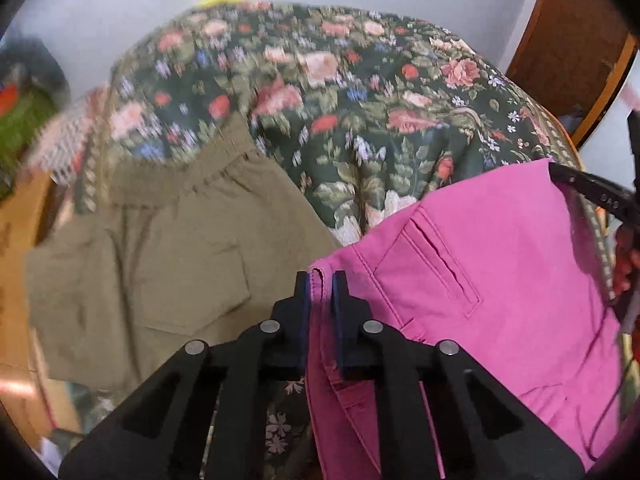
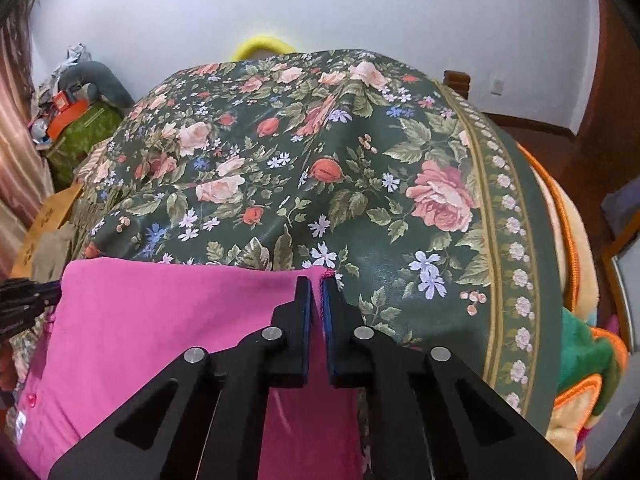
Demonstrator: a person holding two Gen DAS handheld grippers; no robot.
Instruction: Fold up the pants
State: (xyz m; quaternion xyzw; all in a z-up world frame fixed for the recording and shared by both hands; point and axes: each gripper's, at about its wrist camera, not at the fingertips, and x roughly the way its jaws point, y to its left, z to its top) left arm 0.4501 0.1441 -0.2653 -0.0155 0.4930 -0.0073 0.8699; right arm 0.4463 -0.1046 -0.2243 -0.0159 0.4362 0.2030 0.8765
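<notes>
A flowered bedspread [image 2: 320,160] is covering the bed, and the pink pants [image 1: 500,260] are hanging over its near edge. The left gripper [image 1: 320,280] and right gripper [image 2: 317,286] are each pinching a corner of the pants; keeping both level should give an even fold. Olive pants [image 1: 160,260] are lying just beside, crowding the left.

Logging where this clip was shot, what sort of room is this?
Probably a home bedroom: a floral bedspread over a bed, a plush blanket at its edge, and pink pants with olive shorts laid out for folding.
</notes>
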